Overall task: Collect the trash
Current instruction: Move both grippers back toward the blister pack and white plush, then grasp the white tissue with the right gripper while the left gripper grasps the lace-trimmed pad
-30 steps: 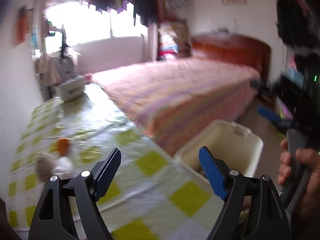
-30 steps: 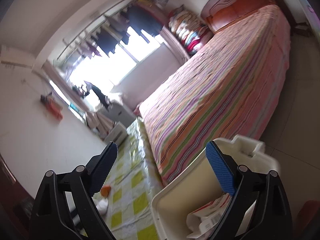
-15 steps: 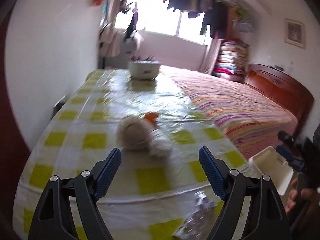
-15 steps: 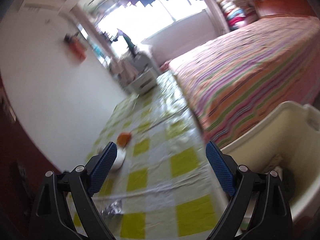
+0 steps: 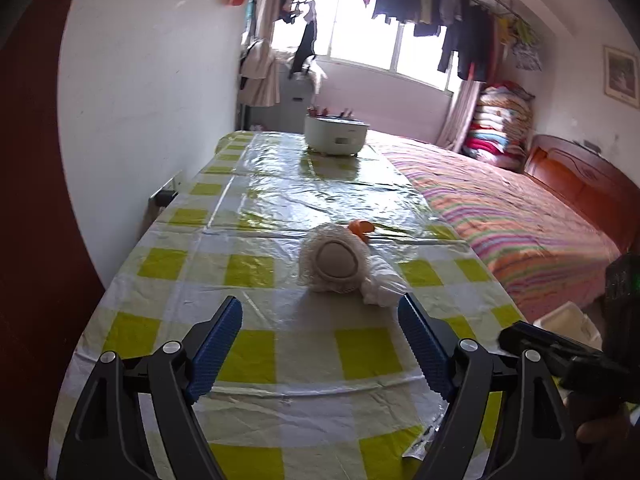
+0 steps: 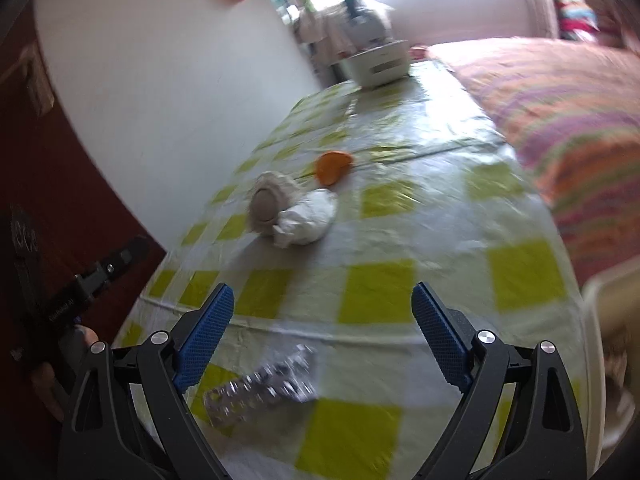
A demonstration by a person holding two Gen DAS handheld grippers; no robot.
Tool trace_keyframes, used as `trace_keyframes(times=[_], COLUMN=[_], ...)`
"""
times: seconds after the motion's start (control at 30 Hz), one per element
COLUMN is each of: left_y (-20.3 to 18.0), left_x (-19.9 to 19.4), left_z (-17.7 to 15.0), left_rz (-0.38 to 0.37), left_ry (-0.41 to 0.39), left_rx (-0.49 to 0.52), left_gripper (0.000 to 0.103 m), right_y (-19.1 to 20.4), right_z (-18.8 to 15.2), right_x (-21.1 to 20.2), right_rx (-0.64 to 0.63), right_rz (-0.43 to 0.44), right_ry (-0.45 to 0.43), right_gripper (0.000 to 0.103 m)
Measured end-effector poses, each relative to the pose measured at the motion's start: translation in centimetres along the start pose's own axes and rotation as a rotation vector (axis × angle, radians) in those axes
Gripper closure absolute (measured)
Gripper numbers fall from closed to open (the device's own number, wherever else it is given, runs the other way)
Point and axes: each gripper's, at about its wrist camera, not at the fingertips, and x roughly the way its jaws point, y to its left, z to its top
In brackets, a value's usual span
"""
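Daylight from the far window falls along a worktop (image 5: 256,360) covered in a yellow-and-white checked plastic cloth, with a striped bed beside it. A second ago both views looked mostly at the bed and the cream bin; now both face the worktop, so the trash lies in front of the tools and picking can begin.

Mid-worktop lies a beige object in a white foam net (image 5: 334,263), touching a crumpled white wrapper (image 5: 382,280), with orange peel (image 5: 361,229) just behind. A crumpled foil wrapper (image 6: 264,386) lies at the near edge, under the right tool (image 6: 323,334). The bin (image 5: 568,322) sits off the worktop's right corner.

Both tools point forward and somewhat down. The left tool (image 5: 320,346) has its jaws spread wide and empty, aimed at the netted object. The right tool's jaws are likewise wide and empty; its view is blurred.
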Motion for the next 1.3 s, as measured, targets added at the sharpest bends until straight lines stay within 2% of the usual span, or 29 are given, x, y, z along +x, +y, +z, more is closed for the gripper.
trace_keyframes(times=[0.13,0.4,0.67,0.97,1.03,1.07,1.13,1.23,1.3], left_y=[1.3,3.3,5.2,6.1,6.1,6.1,6.1,5.9,5.8], left_x=[0.1,0.4,2.5,4.8,5.2,5.4,5.8,6.5,6.9], left_z=[0.5,1.1,2.2,3.7,3.8,3.8,4.0,4.1,4.2], left_rz=[0.008,0.052,0.088,0.101,0.095,0.095,0.095,0.090,0.084], left_ry=[0.015,0.021,0.064,0.090,0.098,0.104,0.111,0.122,0.130], left_rx=[-0.055,-0.117,-0.151,-0.155,-0.166,-0.169,-0.173,-0.178,-0.181], left_gripper=[0.025,0.025,0.025,0.025,0.025,0.025,0.025,0.025,0.025], right_y=[1.7,2.5,3.8,2.4,1.8,1.6,1.0,0.1,-0.7], right_z=[2.4,3.7,5.1,6.1,6.0,5.8,5.8,6.0,6.1], right_x=[2.4,6.3,9.3,12.6,13.3,13.7,13.8,13.2,12.4], right_rx=[-0.088,-0.190,-0.268,-0.292,-0.284,-0.278,-0.264,-0.236,-0.200], right_rz=[0.023,0.030,-0.019,-0.089,-0.092,-0.092,-0.092,-0.071,-0.055], right_ry=[0.045,0.138,0.181,0.248,0.269,0.284,0.283,0.274,0.264], right_gripper=[0.014,0.014,0.015,0.032,0.049,0.051,0.065,0.072,0.072])
